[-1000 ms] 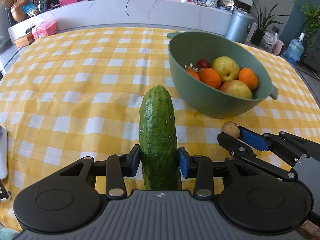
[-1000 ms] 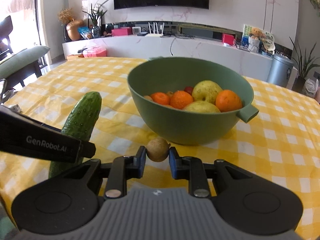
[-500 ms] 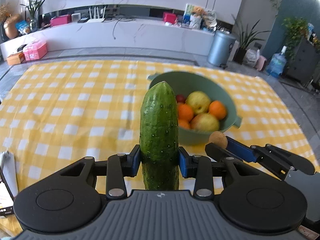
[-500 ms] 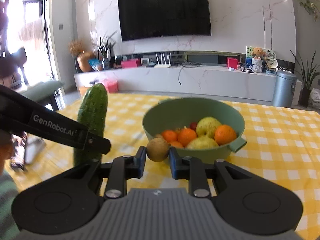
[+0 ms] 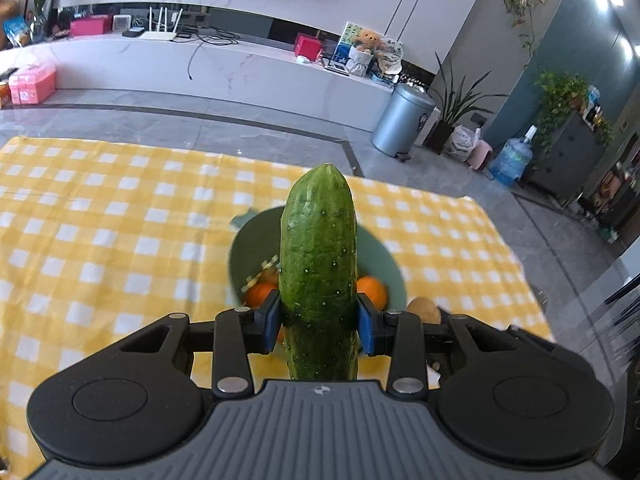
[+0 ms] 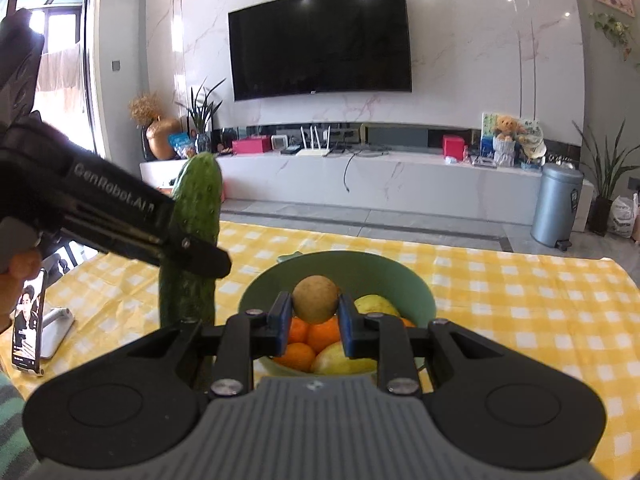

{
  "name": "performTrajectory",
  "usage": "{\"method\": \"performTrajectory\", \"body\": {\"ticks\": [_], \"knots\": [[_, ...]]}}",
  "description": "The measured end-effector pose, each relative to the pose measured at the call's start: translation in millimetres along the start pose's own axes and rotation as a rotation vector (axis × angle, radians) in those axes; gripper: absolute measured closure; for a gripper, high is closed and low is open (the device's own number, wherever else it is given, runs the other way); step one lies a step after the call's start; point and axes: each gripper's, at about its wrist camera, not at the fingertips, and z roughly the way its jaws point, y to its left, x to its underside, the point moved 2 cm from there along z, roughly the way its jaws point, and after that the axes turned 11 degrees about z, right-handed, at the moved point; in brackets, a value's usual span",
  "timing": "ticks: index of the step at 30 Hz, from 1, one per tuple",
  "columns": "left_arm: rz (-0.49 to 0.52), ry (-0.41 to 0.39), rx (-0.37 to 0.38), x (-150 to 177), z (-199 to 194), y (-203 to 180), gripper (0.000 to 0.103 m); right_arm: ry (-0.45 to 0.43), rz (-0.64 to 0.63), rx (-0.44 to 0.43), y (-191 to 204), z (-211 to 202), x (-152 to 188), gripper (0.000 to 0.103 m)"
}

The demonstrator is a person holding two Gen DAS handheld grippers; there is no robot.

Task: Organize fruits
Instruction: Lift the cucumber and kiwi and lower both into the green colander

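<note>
My left gripper (image 5: 318, 326) is shut on a bumpy green cucumber (image 5: 318, 256) that stands upright between its blue pads, high above the table. Behind it lies the green bowl (image 5: 380, 256) with oranges (image 5: 372, 290). My right gripper (image 6: 314, 320) is shut on a small round brown fruit (image 6: 315, 298), held above the green bowl (image 6: 416, 284), which holds oranges (image 6: 316, 336) and yellow-green apples (image 6: 374, 304). The right wrist view also shows the cucumber (image 6: 196, 216) at the left in the left gripper's fingers (image 6: 200, 254). The brown fruit (image 5: 424, 310) peeks out at the right in the left wrist view.
A yellow-and-white checked cloth (image 6: 520, 300) covers the table. A phone (image 6: 28, 330) on a stand sits at the table's left edge. Beyond the table are a white TV bench (image 6: 360, 176), a grey bin (image 6: 558, 204) and potted plants (image 5: 456, 112).
Both grippers have risen with their loads, and both views now look down on the bowl from higher up. The bowl has shifted toward the centre, behind the cucumber and the brown fruit.
</note>
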Motion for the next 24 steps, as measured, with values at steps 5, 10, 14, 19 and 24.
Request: {"method": "performTrajectory", "body": {"ticks": [5, 10, 14, 19, 24], "knots": [[-0.126, 0.008, 0.075, -15.8, 26.3, 9.6, 0.06, 0.03, -0.013, 0.013, -11.2, 12.1, -19.0, 0.082], [-0.224, 0.066, 0.097, -11.1, 66.1, 22.1, 0.06, 0.061, -0.064, 0.043, -18.0, 29.3, -25.3, 0.082], [-0.254, 0.11, 0.112, -5.4, 88.9, 30.4, 0.06, 0.105, -0.093, 0.054, -23.1, 46.0, -21.1, 0.082], [-0.293, 0.143, 0.134, -5.0, 101.3, 41.8, 0.06, 0.168, -0.077, 0.033, -32.1, 63.5, -17.5, 0.082], [-0.398, 0.201, 0.165, -3.6, 120.0, 55.6, 0.06, 0.201, -0.062, 0.032, -34.8, 73.4, -15.6, 0.082]]}}
